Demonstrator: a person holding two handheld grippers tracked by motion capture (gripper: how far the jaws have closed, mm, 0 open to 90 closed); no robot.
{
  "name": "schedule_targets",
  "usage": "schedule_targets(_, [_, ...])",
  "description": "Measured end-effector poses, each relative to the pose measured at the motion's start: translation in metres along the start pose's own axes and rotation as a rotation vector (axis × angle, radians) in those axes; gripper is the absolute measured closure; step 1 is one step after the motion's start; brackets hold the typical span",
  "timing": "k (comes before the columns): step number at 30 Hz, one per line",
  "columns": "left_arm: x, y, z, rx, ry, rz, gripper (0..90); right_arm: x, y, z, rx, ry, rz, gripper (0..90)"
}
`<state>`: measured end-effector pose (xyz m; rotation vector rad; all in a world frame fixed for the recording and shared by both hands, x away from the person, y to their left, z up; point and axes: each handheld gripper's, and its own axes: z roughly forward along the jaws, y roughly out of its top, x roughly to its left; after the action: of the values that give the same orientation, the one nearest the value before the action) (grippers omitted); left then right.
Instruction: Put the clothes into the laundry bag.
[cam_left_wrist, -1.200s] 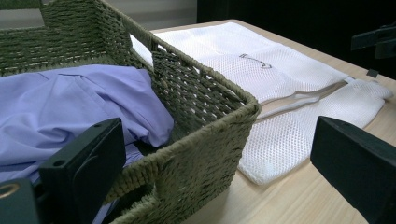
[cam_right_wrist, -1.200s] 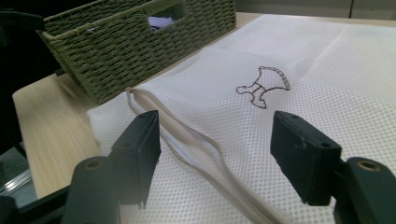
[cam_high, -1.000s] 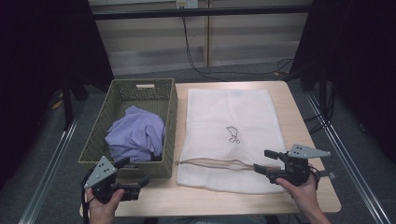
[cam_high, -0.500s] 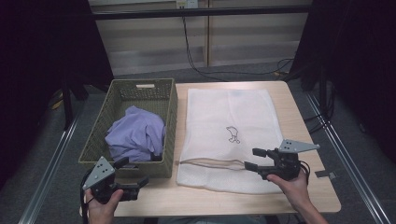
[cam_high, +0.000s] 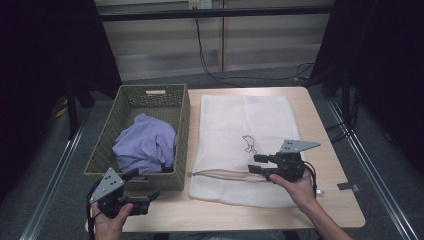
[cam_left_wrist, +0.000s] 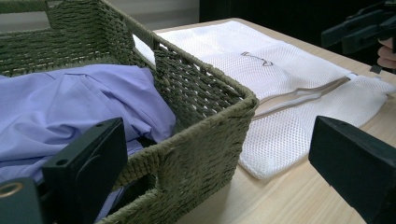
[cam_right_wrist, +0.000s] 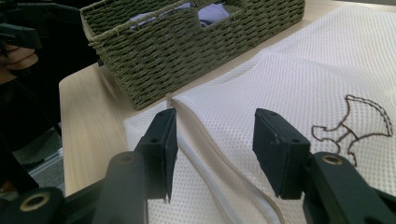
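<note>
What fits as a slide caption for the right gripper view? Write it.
Right hand-held gripper, jaws closing, straddles the zipper of a white mesh laundry bag beside a wicker basket.

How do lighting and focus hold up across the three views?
High view: even light on the pale wooden table, surroundings dark. Left gripper view: green woven basket sharp, near jaws soft. Right gripper view: white mesh laundry bag crisp, no glare.

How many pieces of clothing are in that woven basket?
1 that I can see: a crumpled lilac shirt lying in the near half of the green woven basket, left of the white mesh bag. More could be hidden underneath it.
</note>
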<state>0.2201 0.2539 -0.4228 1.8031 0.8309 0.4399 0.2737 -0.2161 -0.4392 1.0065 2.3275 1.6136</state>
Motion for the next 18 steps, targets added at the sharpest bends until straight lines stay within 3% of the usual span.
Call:
schedule_targets(5, [-0.001, 0.0, 0.001, 0.012, 0.002, 0.011, 4.3, -0.005, 0.01, 0.011, 0.042, 0.028, 0.01, 52.8])
schedule_targets(8, [-0.001, 0.0, 0.001, 0.016, -0.001, 0.014, 4.3, -0.009, 0.012, 0.019, 0.035, 0.036, 0.026, 54.4])
schedule_targets(13, [-0.001, 0.0, 0.001, 0.017, 0.01, 0.018, 4.3, -0.012, 0.008, 0.028, 0.061, 0.041, 0.029, 55.0])
schedule_targets(18, [-0.001, 0.0, 0.0, 0.007, 0.014, 0.013, 4.3, -0.025, -0.001, 0.033, 0.094, 0.027, 0.048, 54.1])
